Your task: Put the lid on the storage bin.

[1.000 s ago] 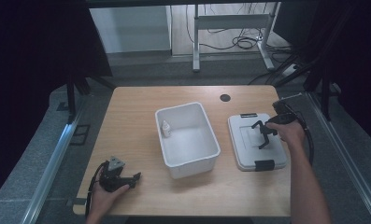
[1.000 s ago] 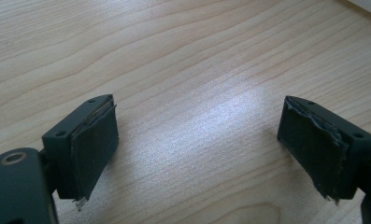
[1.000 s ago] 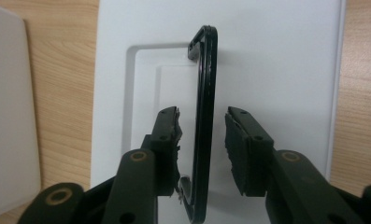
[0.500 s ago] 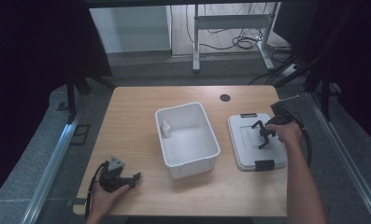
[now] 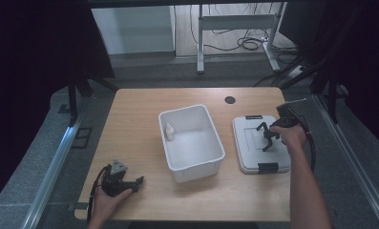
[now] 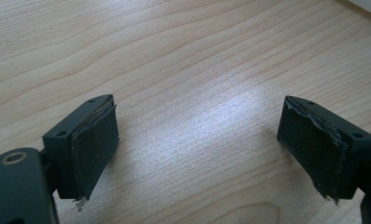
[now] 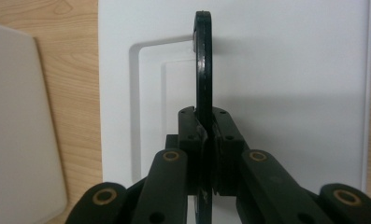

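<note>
Standing beside the lid point(image 5: 261, 145) is an open bin point(image 5: 192, 141); the right gripper point(image 7: 205, 128) clenches its upright handle point(image 7: 203, 65), edge-on, running away.

Thin black handle point(image 7: 203, 60): lower end cut off by frame edge. Small white bottle point(image 5: 169, 132): label too small to read.

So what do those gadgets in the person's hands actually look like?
Both are black. The left gripper carries a grey three-cornered plate on top and trails a black cable. Its flat pads are dark and frayed at the edges. The right gripper has slim linked jaw arms with brass-coloured rivets and its own black cable. No sleeves reach the forearms.
</note>
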